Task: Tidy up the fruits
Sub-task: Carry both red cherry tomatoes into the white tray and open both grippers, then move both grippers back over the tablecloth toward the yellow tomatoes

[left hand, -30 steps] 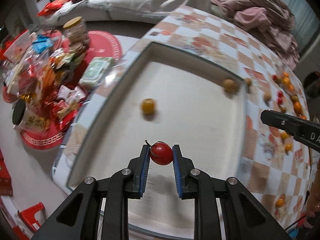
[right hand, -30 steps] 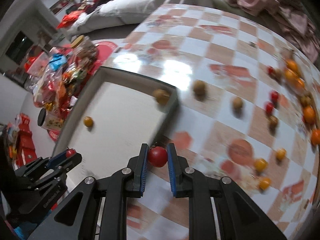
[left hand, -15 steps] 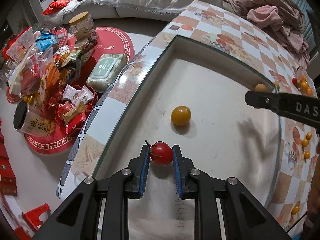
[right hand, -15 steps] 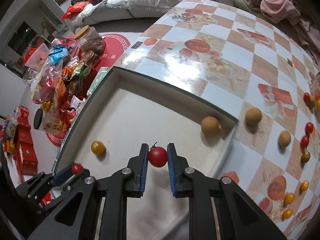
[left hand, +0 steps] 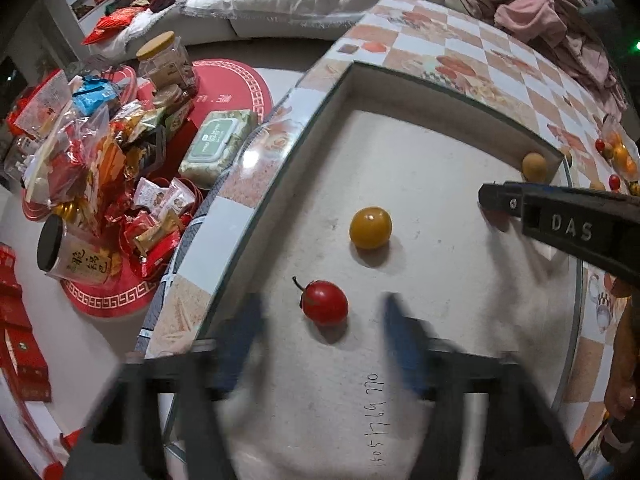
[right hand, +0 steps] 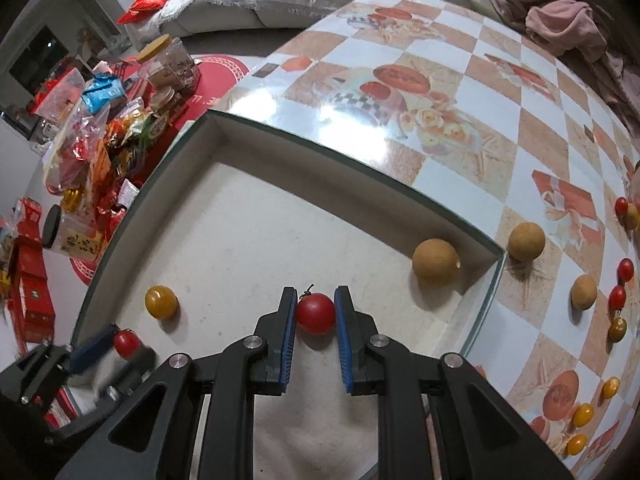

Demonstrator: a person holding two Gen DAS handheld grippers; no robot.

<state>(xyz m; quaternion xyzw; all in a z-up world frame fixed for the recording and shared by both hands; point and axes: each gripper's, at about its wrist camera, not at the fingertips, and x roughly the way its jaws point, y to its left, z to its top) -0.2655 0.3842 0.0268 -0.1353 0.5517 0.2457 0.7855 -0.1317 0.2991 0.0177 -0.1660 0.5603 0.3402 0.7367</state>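
Note:
My left gripper [left hand: 320, 332] is open, its blurred jaws wide apart around a red cherry tomato [left hand: 324, 303] that lies on the floor of the shallow white tray [left hand: 400, 92]. A yellow tomato [left hand: 370, 227] lies just beyond it. My right gripper [right hand: 316, 316] is shut on a second red cherry tomato [right hand: 315, 313], low over the tray [right hand: 320, 144]. In the right wrist view the left gripper [right hand: 108, 346] stands at the tray's near left corner with its tomato [right hand: 125, 343] between the jaws. A tan longan [right hand: 435, 266] rests in the tray's far right corner.
Loose fruits lie on the checkered tablecloth [right hand: 460, 92] right of the tray: tan longans [right hand: 526, 241], red tomatoes [right hand: 625, 270] and yellow ones [right hand: 582, 415]. Left of the table, snack packets and jars [left hand: 100, 140] cover the floor. A sofa with pink clothes [left hand: 532, 12] stands behind.
My left gripper has opened and let go of its red tomato, which now lies on the tray floor. My right gripper has come lower over the tray, still holding its tomato.

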